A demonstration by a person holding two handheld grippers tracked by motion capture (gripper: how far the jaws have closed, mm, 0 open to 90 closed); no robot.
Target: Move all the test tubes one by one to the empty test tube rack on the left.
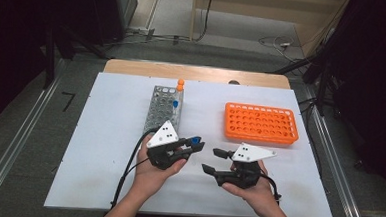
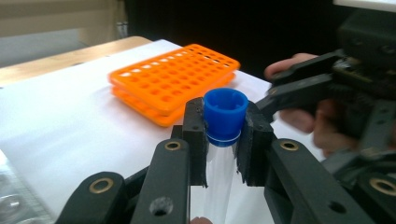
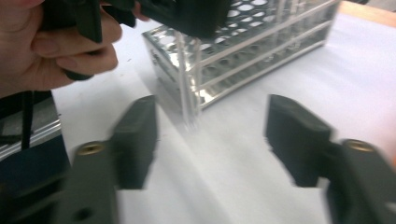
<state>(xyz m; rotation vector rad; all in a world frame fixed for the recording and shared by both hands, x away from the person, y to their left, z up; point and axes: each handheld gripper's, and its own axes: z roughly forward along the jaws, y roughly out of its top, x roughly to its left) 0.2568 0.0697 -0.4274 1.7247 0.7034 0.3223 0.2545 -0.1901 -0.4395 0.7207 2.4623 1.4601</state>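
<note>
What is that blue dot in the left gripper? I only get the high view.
Observer: It's the blue cap of a clear tube. The left gripper is clamped on it at the cap.
Operator: Does the right gripper hold it too?
Observer: No. The right gripper view shows the right gripper open, with nothing between its jaws.
Operator: Where does the tube's bottom go?
Observer: It hangs down beside the silvery rack's near corner.

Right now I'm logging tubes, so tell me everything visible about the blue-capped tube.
The blue-capped tube is a clear, plastic-looking tube with a ribbed blue screw cap. It stands roughly upright, off the table, pinched just below the cap between the jaws of the left gripper. Nothing else touches it; whether it holds anything cannot be told.
</note>
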